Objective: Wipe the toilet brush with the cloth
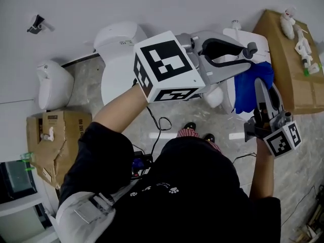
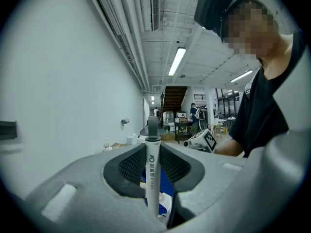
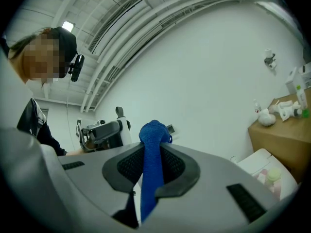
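1. Now the left gripper (image 2: 152,152) has its fingers closed on the white handle of the toilet brush (image 2: 152,178), which stands across them. The right gripper (image 3: 153,149) pinches the blue cloth (image 3: 150,183), with a bunch poking past its fingers.
2. Wiping well, I judge, means laying the hanging cloth against the handle, wrapping it round, then stroking along the shaft while the left grip holds firm.
3. From the head view, the cloth hangs just right of the left gripper.
4. At left, an open cardboard box (image 1: 53,135) shows a small white item inside. A second cardboard box (image 1: 288,70) at far right carries white bottles (image 1: 304,47) on top
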Demonstrator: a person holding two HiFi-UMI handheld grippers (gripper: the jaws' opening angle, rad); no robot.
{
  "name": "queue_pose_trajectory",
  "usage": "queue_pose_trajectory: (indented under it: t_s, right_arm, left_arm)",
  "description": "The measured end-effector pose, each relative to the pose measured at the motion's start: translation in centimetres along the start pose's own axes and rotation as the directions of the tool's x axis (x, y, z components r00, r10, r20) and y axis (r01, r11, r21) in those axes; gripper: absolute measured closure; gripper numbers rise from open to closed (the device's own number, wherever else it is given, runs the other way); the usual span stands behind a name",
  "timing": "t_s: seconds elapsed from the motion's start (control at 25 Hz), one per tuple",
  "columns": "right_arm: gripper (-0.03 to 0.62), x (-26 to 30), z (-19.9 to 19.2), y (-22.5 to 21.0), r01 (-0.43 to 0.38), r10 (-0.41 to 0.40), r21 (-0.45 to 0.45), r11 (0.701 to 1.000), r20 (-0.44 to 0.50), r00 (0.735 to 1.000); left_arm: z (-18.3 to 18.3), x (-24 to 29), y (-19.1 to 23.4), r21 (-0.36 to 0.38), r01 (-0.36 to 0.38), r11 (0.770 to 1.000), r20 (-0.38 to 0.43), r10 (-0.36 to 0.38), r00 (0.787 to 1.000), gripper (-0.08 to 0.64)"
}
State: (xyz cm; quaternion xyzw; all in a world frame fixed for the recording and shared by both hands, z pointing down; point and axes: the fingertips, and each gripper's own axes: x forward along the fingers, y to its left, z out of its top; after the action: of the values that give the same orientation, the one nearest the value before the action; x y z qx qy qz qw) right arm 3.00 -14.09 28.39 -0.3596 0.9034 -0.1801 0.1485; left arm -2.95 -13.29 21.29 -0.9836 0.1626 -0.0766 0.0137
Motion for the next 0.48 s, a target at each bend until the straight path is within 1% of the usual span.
queue_pose_trajectory:
  t_s: [0.24, 0.48]
  right_arm:
    - [0.528, 0.1, 0.4, 0.2, -0.011, 0.011, -0.01, 1.0, 0.016, 1.0]
    - [0.528, 0.4, 0.9, 1.3, -0.022, 0.023, -0.044, 0.999, 0.022, 1.0]
  left_arm:
    - [-1.1, -0.2, 0.3, 0.016, -0.013, 1.0, -0.033, 0.013, 0.999, 0.468]
    - [-1.7, -0.9, 0.5, -0.001, -0.016, 1.0, -0.041, 0.016, 0.999, 0.468]
